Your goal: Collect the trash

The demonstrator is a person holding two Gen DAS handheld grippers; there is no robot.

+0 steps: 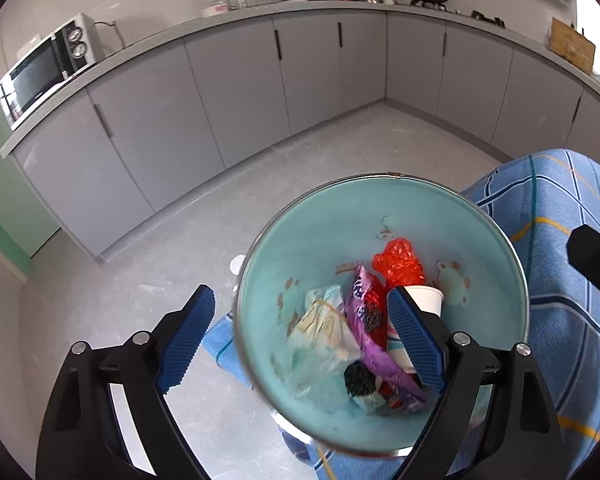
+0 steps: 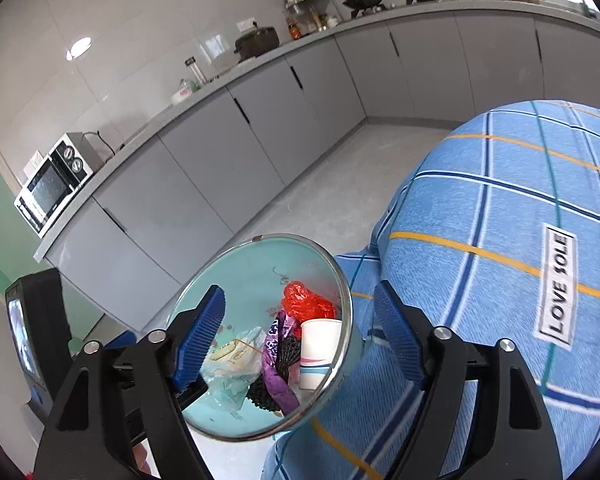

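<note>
The teal bin [image 1: 328,216] stands on the floor against a blue plaid cloth [image 2: 500,208]. Inside it lie a red bag [image 1: 398,262], a purple wrapper [image 1: 366,320], a clear bag [image 1: 320,332] and a paper cup [image 1: 426,298]. Above its rim, the left gripper [image 1: 300,332] and right gripper [image 2: 300,338] both gape wide, holding nothing.

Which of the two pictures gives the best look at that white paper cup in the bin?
The right wrist view: the paper cup shows nearly whole, striped base included. In the left wrist view a blue gripper finger covers most of it.
</note>
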